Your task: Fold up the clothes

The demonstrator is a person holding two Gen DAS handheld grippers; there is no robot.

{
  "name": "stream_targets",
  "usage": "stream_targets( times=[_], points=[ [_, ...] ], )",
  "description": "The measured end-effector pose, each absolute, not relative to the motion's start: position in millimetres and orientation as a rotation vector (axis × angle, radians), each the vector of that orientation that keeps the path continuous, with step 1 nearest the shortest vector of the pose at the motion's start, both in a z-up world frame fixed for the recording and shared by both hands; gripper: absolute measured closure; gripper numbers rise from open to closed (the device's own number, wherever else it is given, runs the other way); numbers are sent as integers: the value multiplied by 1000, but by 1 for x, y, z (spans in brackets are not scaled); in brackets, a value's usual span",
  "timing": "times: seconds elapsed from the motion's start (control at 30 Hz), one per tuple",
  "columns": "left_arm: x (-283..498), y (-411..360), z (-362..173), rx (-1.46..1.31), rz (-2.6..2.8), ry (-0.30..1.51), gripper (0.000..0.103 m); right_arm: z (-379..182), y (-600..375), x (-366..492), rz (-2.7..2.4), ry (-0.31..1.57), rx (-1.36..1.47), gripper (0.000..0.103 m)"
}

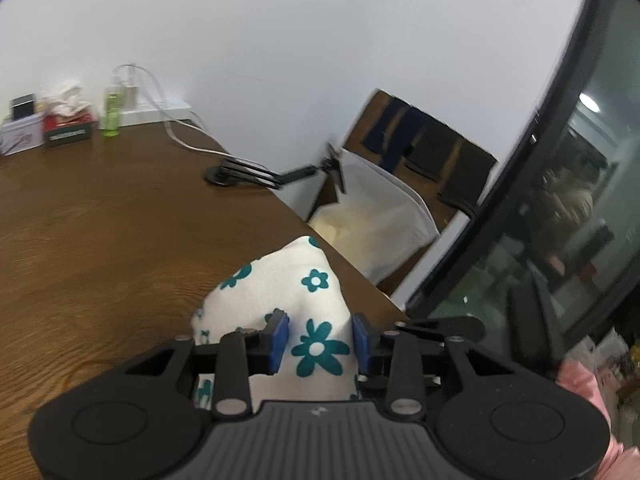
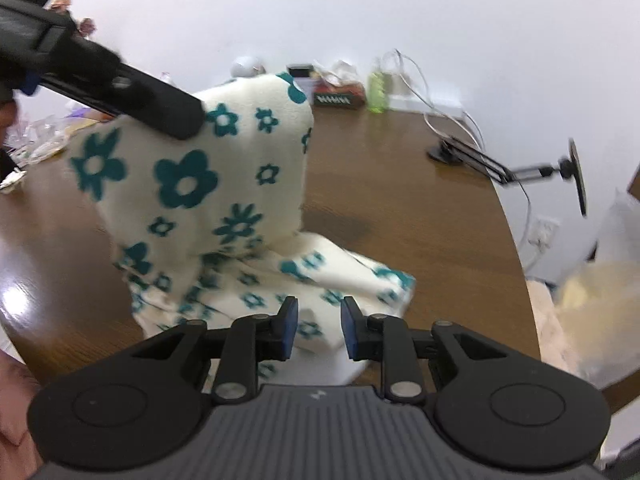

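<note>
On brown wooden counter (image 2: 420, 216): white garment with teal flower print (image 2: 188, 184), part lying bunched near front edge, part lifted in air. Left tool (image 1: 320, 338) pinching fold of garment (image 1: 316, 312), cloth filling gap between blue pads (image 1: 280, 336); seen from right wrist view, left tool (image 2: 176, 120) holds cloth raised above counter. Right tool (image 2: 318, 326) spread, pads apart, hovering over lower heap, gripping nothing. Green bottle (image 2: 378, 94), tissue box (image 2: 340, 94) well apart at far wall.

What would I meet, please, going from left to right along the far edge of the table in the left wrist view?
White tin box → red and dark tissue box → green transparent bottle → white cable → black round-based clamp arm.
</note>
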State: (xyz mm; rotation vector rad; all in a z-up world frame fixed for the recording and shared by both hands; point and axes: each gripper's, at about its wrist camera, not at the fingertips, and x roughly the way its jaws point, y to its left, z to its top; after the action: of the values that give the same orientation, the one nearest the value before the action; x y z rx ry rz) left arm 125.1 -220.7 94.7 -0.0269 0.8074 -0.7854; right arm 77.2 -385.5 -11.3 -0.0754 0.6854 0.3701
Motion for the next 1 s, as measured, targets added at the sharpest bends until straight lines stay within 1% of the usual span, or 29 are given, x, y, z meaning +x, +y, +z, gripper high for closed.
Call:
stream_targets(
  times=[0.17, 0.23, 0.3, 0.43, 0.57, 0.67, 0.77, 0.8, 0.9, 1.0],
  points=[
    [114, -252, 78, 49, -816, 820, 69, -14, -392, 73, 366, 696, -60, 79],
    [111, -262, 72, 62, -827, 823, 70, -11, -402, 72, 350, 702, -18, 78],
    [112, -269, 64, 62, -837, 845, 77, -10, -413, 70, 331, 705, 26, 78],
    [115, -279, 45, 47, -845, 888, 78, -10, -438, 60, 285, 707, 115, 77],
    [115, -262, 53, -18, -874, 870, 77, -15, -455, 62, 245, 702, 183, 77],
    [115, -237, 66, -59, -852, 816, 76, -8, -471, 58, 198, 646, 292, 77],
    [122, -214, 72, -58, -788, 775, 77, 2, -477, 50, 214, 545, 407, 77],
    [125, -210, 70, -46, -770, 777, 78, 1, -472, 52, 224, 545, 396, 74],
    [127, -208, 54, 16, -753, 811, 78, -6, -455, 60, 247, 559, 348, 74],
    [120, -211, 43, 100, -749, 780, 78, -12, -438, 67, 270, 574, 300, 74]
  ],
)
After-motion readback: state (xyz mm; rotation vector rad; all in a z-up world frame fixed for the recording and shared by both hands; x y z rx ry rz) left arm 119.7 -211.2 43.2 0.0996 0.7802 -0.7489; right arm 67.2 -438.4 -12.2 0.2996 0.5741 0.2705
